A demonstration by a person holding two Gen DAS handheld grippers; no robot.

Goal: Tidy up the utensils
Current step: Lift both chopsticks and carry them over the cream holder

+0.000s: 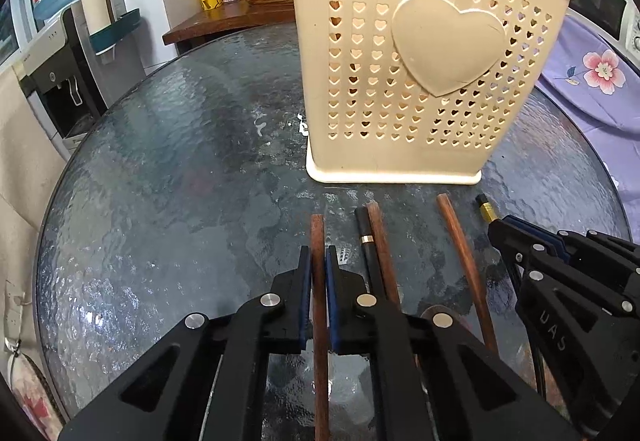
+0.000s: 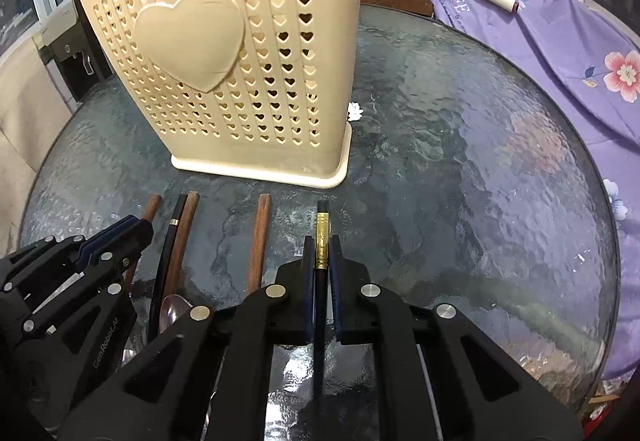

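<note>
Chopsticks lie in a row on the glass table (image 1: 160, 161) before the cream holder (image 1: 400, 81). Left view: left gripper (image 1: 319, 261) clamps the leftmost brown chopstick (image 1: 318, 233); five sticks in all, three brown, two black. Right view: right gripper (image 2: 321, 253) pinches the gold-banded black chopstick (image 2: 322, 241), rightmost.

utensil holder (image 1: 404, 81) top cut off; spoon (image 2: 173, 311) half hidden.

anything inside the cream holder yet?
Nothing shows through the heart holes of the cream holder; its open top is out of view, so contents can't be confirmed.
</note>
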